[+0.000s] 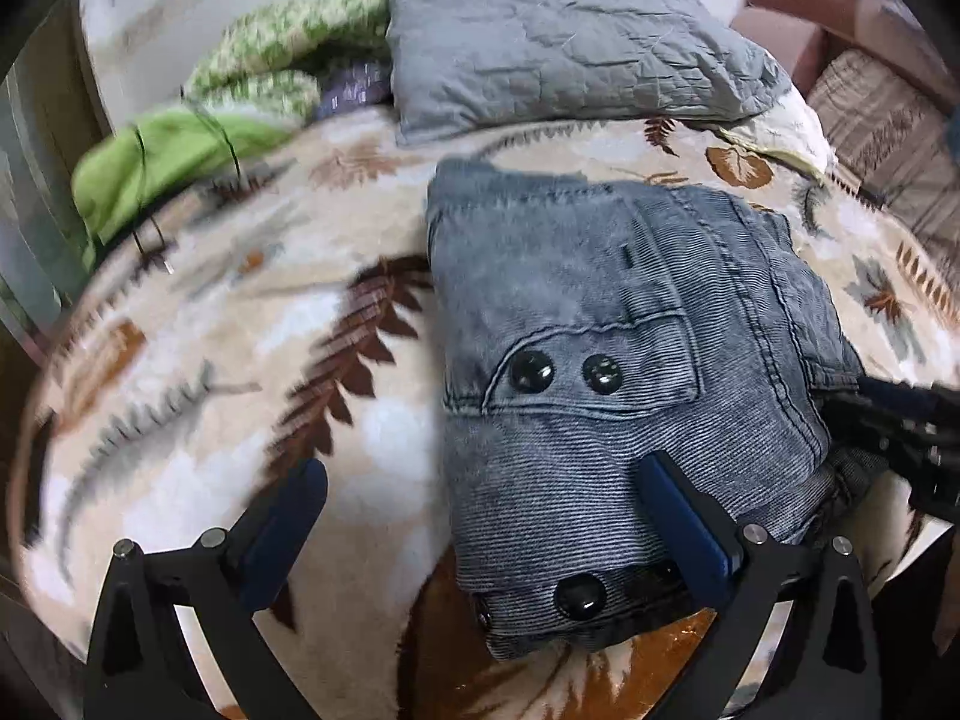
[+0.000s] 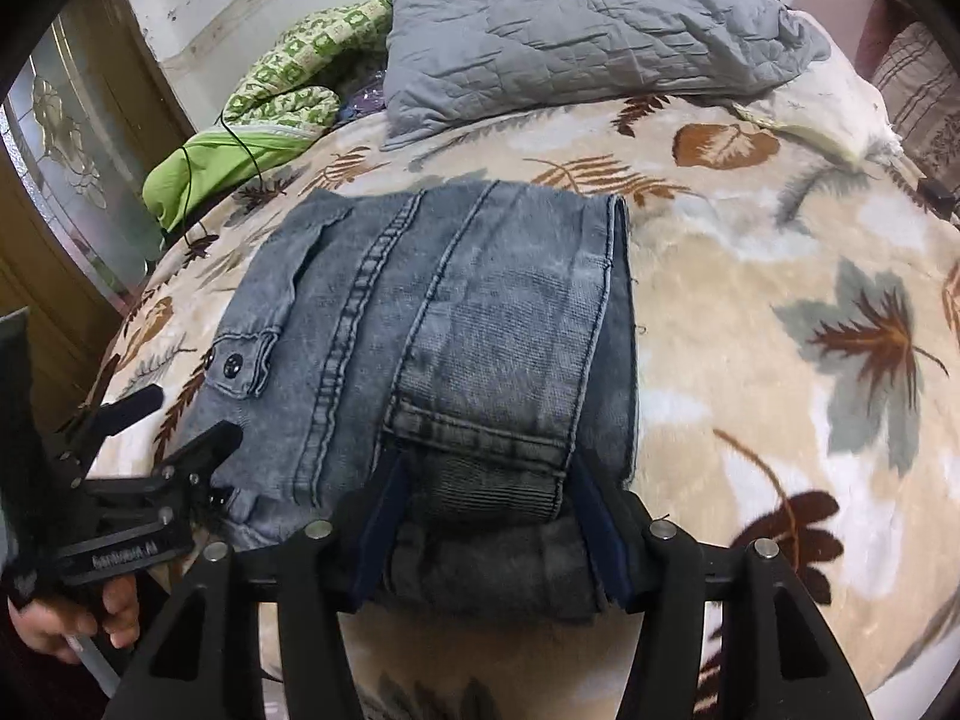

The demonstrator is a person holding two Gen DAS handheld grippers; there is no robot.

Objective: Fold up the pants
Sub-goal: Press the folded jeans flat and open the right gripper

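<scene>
Nearest in the right wrist view: right gripper point(image 2: 489, 516), jaws parted and straddling the near edge of the folded pants point(image 2: 456, 324). The hem roll sits between the pads; they flank it, and I read no squeeze, so released.

In the left wrist view the left gripper point(image 1: 480, 531) is spread wide, nothing clamped. Its right finger lies over the pants' near-left corner by the snap buttons point(image 1: 564, 372); its left finger hangs over the bare blanket point(image 1: 198, 360).

Pants lie as a compact stack mid-bed on the blanket, long axis running near-to-far toward the grey pillow point(image 2: 576, 30). Both tools sit at the near edge, left one on the pocket side, right one on the hem side, so either reaches. Fold looks close to done; any next move is a pull-away or a press.

Hard to tell: real pad contact, layers under the stack, near edge cut off by the fingers. Motion blur on the left.
</scene>
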